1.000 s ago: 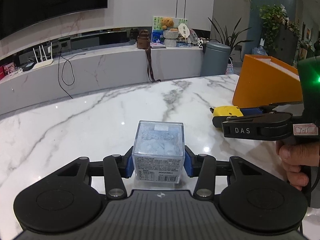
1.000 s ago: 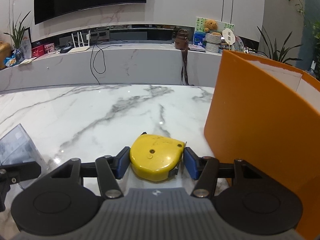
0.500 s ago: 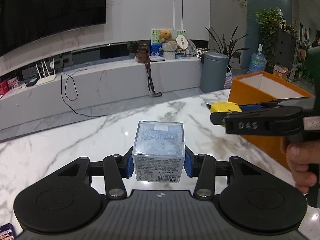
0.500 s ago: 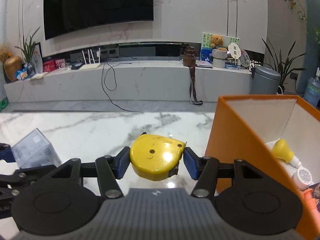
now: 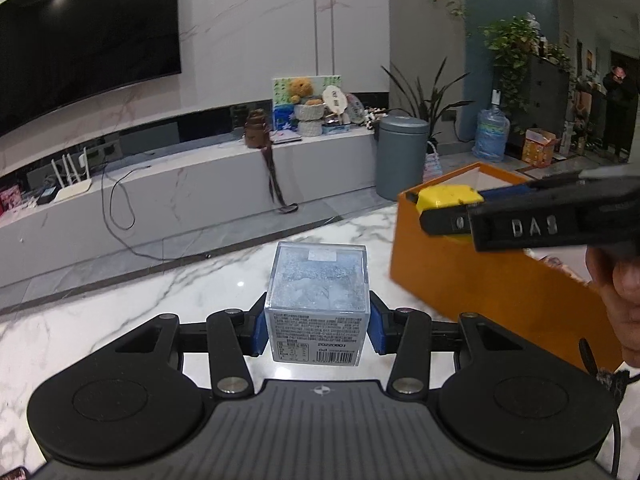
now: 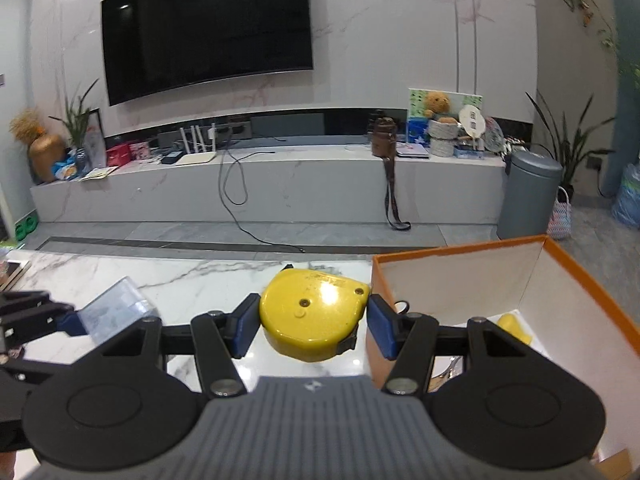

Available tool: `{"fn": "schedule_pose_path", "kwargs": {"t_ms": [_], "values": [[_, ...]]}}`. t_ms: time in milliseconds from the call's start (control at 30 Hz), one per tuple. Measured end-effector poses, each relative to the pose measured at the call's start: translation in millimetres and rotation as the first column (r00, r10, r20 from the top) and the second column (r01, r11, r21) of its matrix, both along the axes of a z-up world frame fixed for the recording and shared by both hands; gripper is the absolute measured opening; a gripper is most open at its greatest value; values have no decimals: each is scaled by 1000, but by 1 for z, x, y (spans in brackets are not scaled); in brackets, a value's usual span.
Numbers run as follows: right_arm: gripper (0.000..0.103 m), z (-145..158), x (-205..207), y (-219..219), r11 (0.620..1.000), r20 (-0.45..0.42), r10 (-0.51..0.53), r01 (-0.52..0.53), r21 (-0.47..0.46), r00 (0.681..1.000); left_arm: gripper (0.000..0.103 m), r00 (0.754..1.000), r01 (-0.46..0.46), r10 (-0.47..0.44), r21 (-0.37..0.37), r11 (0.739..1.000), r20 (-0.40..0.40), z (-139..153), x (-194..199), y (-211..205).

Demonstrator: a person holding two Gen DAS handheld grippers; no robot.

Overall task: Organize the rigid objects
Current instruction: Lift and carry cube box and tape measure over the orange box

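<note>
My left gripper point(image 5: 316, 330) is shut on a clear plastic cube box point(image 5: 318, 300) with a barcode label, held above the marble table point(image 5: 120, 308). My right gripper point(image 6: 312, 324) is shut on a yellow tape measure point(image 6: 312, 314), lifted beside the left wall of the orange box point(image 6: 460, 256). In the left wrist view the right gripper point(image 5: 448, 208) and its tape measure point(image 5: 448, 196) hover at the orange box's point(image 5: 480, 280) near corner. In the right wrist view the cube point(image 6: 116, 312) shows at the left, between the left gripper's blue pads.
The orange box is open, with a yellow item point(image 6: 514, 326) and other small things inside. A hand point(image 5: 616, 280) holds the right gripper's handle. A phone edge point(image 6: 12, 272) lies at the table's far left. Beyond the table are a low marble ledge and a grey bin point(image 5: 402, 156).
Both grippers have risen off the table with their objects. The view now looks over the orange box's rim into its inside, and the right gripper has come closer to the box.
</note>
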State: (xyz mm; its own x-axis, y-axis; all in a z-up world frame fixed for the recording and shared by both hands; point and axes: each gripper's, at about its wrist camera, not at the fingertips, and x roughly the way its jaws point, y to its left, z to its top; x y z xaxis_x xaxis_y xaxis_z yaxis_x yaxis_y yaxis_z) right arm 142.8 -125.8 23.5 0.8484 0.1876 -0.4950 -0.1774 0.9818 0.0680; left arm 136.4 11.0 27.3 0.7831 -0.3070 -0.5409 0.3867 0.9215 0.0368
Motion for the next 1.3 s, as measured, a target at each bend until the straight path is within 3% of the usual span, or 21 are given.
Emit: {"fn": "schedule_pose_path", "kwargs": {"t_ms": [233,633,967,1300], "values": [[57,7,-15,-29,1000,-12,-13,13,16,1000,53,999,49,-49,-4,999,15,13,3,-26],[57,19,-15,-87,987,7,-146,145,72,989,53,988,146,-147,30,989,46,30,8,-76],[57,12,-4,-123,971,-46,-226,229,71,973,53,963,264,-269,117,957,32,37,31,-138],[57,1,12,-158,947,-120,-305,314,65,945,53,945,322,-326,193,927,-8,25,51,-183]]}}
